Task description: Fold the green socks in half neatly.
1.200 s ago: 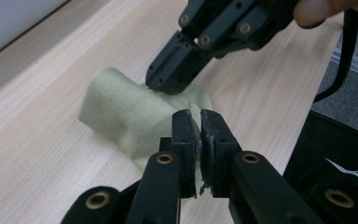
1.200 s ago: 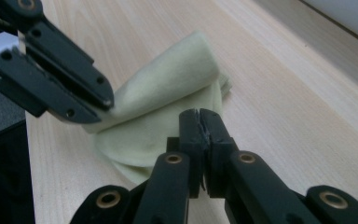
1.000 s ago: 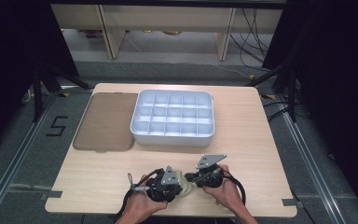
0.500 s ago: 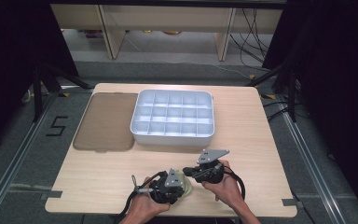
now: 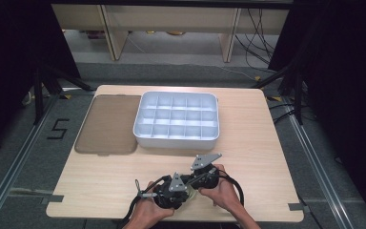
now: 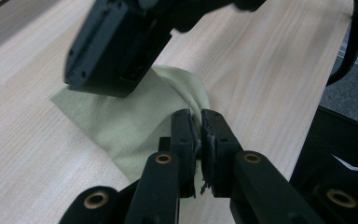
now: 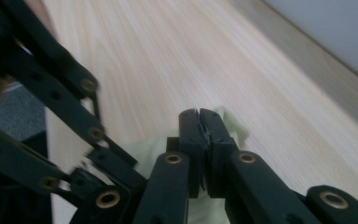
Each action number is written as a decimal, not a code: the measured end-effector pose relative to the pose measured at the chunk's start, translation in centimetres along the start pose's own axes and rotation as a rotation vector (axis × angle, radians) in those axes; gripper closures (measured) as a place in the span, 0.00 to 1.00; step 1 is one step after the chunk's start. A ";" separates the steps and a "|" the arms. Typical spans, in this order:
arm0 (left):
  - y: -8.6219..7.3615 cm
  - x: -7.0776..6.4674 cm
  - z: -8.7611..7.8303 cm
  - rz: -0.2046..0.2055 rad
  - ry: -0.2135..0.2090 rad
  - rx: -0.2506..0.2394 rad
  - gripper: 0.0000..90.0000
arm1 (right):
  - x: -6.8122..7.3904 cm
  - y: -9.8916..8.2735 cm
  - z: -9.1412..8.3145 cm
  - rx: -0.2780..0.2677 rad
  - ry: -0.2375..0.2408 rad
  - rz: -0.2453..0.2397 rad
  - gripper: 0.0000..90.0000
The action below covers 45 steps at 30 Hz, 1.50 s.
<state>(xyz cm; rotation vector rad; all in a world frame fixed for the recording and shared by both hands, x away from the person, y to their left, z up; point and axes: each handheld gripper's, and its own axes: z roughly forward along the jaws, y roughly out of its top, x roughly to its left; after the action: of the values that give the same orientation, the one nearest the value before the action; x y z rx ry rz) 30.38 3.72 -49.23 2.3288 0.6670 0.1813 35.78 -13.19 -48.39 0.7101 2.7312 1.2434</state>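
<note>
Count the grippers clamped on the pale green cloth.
2. The left gripper pinches a raised fold of the pale green cloth at the table's near edge; the right gripper is shut on the cloth beside it.

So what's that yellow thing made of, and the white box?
The yellow thing looks like soft matte cloth: it creases and shows a fine weave. The box seems smooth plastic, with thin moulded dividers and a slight sheen, though that's a guess.
</note>
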 end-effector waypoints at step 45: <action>-1.3 1.4 -0.7 -0.057 -0.034 -0.024 0.98 | -2.0 -1.6 -0.5 0.037 -0.054 0.060 0.98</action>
<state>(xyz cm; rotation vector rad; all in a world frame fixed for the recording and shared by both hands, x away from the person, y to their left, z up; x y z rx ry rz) 30.81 5.71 -49.64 2.2818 0.7098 0.1226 36.88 -15.34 -49.45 0.8233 2.7154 1.1693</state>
